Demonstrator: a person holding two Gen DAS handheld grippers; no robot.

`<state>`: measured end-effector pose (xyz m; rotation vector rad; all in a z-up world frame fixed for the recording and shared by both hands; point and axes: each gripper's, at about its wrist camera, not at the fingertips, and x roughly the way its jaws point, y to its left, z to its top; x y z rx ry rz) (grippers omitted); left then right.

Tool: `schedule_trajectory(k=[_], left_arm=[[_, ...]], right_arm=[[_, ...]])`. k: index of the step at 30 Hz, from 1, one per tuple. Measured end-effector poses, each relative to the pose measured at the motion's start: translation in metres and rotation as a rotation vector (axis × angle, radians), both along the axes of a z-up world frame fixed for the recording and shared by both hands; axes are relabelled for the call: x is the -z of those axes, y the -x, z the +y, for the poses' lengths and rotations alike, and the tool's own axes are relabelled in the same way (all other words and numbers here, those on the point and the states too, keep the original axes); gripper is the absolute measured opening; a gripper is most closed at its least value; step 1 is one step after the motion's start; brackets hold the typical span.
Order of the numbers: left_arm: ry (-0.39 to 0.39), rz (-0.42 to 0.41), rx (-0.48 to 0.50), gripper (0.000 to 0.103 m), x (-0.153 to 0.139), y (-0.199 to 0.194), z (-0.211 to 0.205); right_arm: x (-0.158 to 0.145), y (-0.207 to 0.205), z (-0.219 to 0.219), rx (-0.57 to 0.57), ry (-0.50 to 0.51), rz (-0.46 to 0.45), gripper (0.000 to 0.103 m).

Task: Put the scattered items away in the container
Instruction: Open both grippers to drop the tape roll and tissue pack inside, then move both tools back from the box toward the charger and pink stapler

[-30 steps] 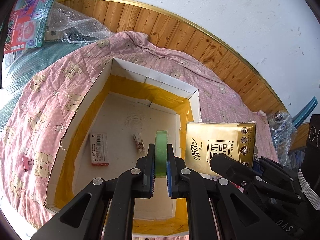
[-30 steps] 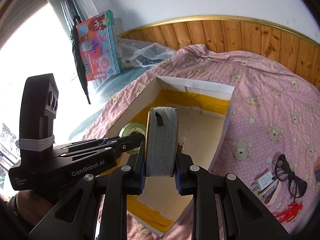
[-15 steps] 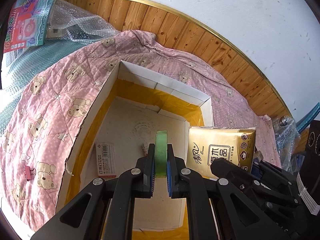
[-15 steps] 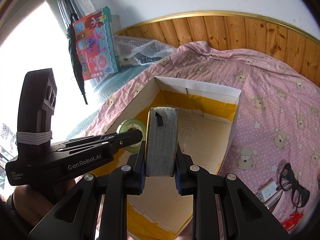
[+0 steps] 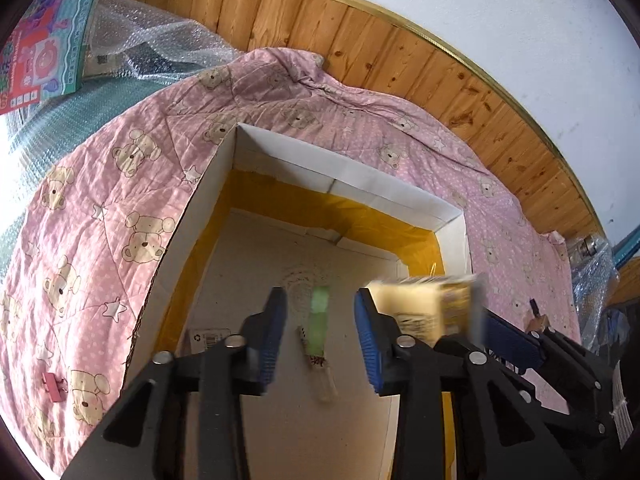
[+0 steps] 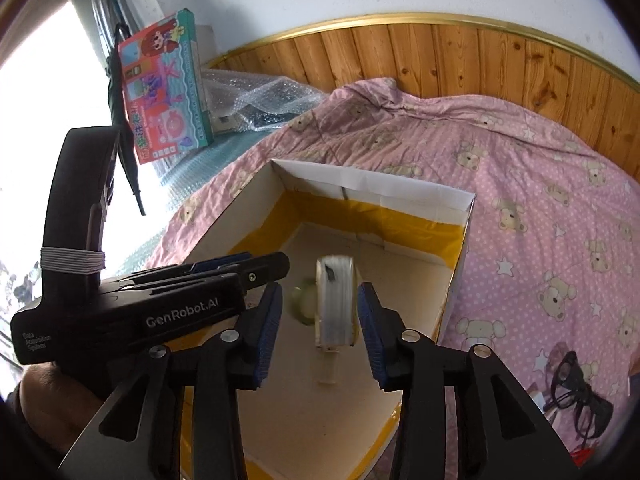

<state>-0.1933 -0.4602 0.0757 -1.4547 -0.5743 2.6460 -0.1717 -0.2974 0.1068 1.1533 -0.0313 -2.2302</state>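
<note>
The white cardboard box (image 5: 348, 176) with yellow tape inside lies open on the pink bear quilt (image 5: 120, 208). My left gripper (image 5: 319, 295) is open above it, and a blurred green tape roll (image 5: 320, 318) is loose between its fingers, over the box floor. My right gripper (image 6: 318, 289) is open too. The gold tissue pack (image 6: 334, 304), blurred, is free between its blue pads and touches neither; it also shows as the tissue pack (image 5: 424, 304) in the left wrist view. A small clear bottle (image 5: 322, 378) and a labelled small box (image 5: 210, 336) lie on the box floor.
Black glasses (image 6: 576, 396) and other small items lie on the quilt right of the box. A pink binder clip (image 5: 52, 384) sits on the quilt to the left. A toy carton (image 6: 168, 84), bubble wrap (image 6: 264, 100) and wooden wall panelling (image 5: 360, 48) stand beyond.
Both grippers have opened. The green tape roll and the tissue pack, held before, are now loose and blurred over the box. Both grippers moved further over the box.
</note>
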Motion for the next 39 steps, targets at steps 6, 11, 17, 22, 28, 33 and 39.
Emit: schedule_trajectory(k=[6,11,17,22,28,33,39], left_arm=[[-0.095,0.019,-0.096,0.038,-0.002,-0.02,-0.036],[-0.162,0.028,-0.143,0.038,-0.008,-0.044,-0.056],[-0.157,0.013,-0.097,0.038,-0.013,-0.067,-0.04],[-0.158,0.007,-0.048,0.038,-0.017,-0.084,-0.012],[-0.136,0.032,-0.016,0.038,-0.03,-0.107,0.005],[-0.126,0.029,0.0,0.042,-0.033,-0.122,0.014],[-0.115,0.029,0.038,0.042,-0.037,-0.138,0.038]], right_arm=[[0.002,-0.011,0.02,0.028,0.023,-0.021,0.042],[0.005,-0.026,0.032,0.036,0.044,-0.052,0.042],[-0.001,-0.045,0.035,0.031,0.069,-0.065,0.042],[-0.008,-0.066,0.035,0.01,0.082,-0.061,0.042],[-0.015,-0.093,0.037,-0.012,0.102,-0.056,0.042],[-0.019,-0.11,0.043,-0.015,0.132,-0.057,0.042],[-0.022,-0.125,0.062,0.0,0.156,-0.053,0.042]])
